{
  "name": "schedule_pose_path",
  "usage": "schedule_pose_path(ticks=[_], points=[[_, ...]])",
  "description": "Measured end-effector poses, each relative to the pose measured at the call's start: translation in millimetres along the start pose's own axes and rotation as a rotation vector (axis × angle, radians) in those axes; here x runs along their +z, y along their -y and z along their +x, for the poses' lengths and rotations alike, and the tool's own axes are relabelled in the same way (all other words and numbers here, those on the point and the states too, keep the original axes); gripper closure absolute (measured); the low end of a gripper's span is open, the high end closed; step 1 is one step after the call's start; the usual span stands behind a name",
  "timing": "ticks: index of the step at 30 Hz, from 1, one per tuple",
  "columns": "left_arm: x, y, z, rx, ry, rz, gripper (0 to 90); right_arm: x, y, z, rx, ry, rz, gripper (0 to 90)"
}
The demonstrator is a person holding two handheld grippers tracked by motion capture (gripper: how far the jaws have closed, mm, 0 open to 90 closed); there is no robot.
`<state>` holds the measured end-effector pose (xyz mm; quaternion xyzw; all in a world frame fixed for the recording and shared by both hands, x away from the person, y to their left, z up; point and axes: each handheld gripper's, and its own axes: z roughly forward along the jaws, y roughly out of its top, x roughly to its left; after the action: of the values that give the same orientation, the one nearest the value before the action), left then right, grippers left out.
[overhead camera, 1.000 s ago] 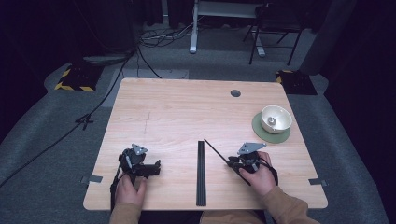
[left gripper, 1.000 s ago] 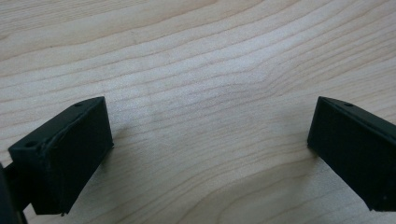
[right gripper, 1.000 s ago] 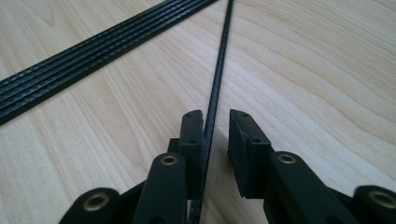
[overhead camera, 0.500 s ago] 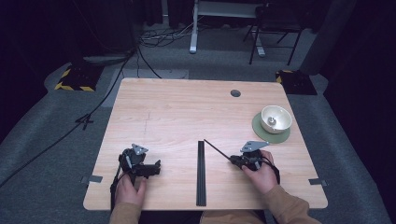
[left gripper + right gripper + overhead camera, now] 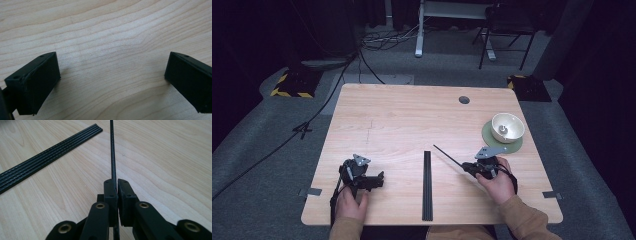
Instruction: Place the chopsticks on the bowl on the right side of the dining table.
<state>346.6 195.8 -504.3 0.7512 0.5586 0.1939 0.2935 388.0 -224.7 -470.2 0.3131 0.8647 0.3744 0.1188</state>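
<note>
A: What are the right gripper (image 5: 115, 185) jaws doing?
B: Pinching one thin black rod (image 5: 448, 155), which points toward ten o'clock, likely to move it apart from the bundle of rods (image 5: 427, 185) at its nine o'clock.
A: And the left gripper (image 5: 112, 82)?
B: Spread wide over bare table (image 5: 402, 120), idle.

2 black grippers (image 5: 373, 180) (image 5: 468, 168) — grey three-cornered plates, brass screws, black cables — tan sleeves (image 5: 524, 220).
</note>
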Motion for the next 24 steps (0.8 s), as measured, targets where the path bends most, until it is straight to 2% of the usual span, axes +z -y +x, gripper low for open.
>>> schedule_pose_path(ticks=[6, 12, 16, 18, 20, 24], points=[[0.0, 0.0, 0.0, 0.001, -0.001, 0.0, 0.2, -19.4, -11.3, -3.4, -0.009, -0.029, -0.022, 86.3], [0.0, 0.0, 0.1, 0.001, 0.0, 0.0, 0.2, -39.5, -24.1, -10.0, -0.02, -0.033, -0.057, 86.3], [0.1, -0.1, 0.3, 0.001, 0.0, -0.001, 0.2, -49.3, -30.4, -14.4, -0.023, -0.026, -0.068, 86.3], [1.1, -1.2, 1.2, 0.0, 0.0, -0.002, 0.3, -59.6, -36.9, -19.6, -0.033, -0.018, -0.073, 86.3], [1.1, -1.2, 1.2, 0.001, -0.001, -0.001, 0.2, -63.2, -39.4, -20.5, -0.024, -0.019, -0.078, 86.3], [1.1, -1.1, 1.0, 0.0, -0.001, 0.0, 0.2, -81.8, -49.6, -27.0, -0.04, -0.005, -0.091, 86.3]])
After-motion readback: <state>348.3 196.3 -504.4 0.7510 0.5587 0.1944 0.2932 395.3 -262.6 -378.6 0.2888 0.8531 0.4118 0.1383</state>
